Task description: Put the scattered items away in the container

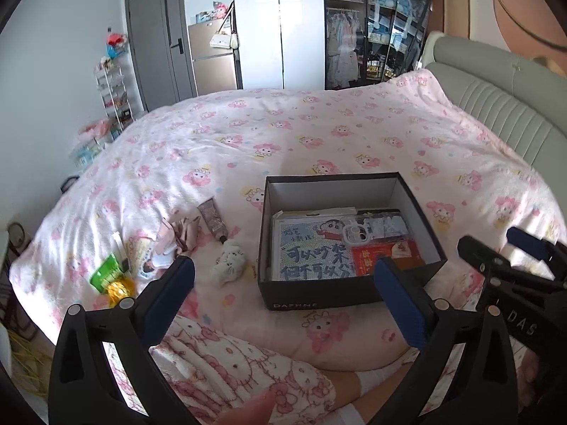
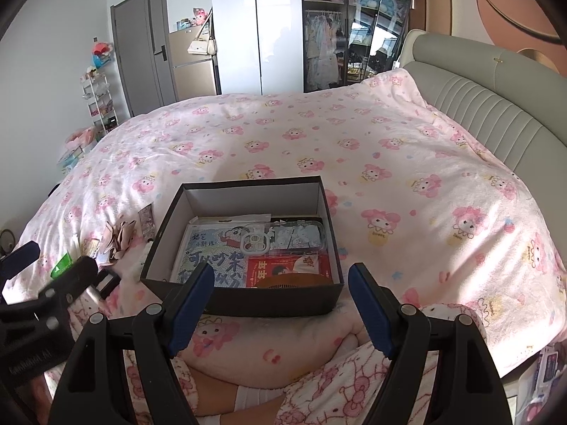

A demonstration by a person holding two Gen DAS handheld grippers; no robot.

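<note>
Black box (image 1: 349,292) open on the bed (image 1: 283,131), already lined with a poster, a phone case (image 2: 283,237) and a red packet. Still loose at its nine o'clock: plush cat (image 1: 230,262), tube (image 1: 212,217), pink cloth (image 1: 179,235), green packet (image 1: 106,274). Left tongs (image 1: 283,279) spread wide and empty, poised near the cat; right tongs (image 2: 281,285) likewise wide, empty, above the near wall. Best next: swing left to the cat, close gently across its middle, lift clear of the rim, then release low inside.
</note>
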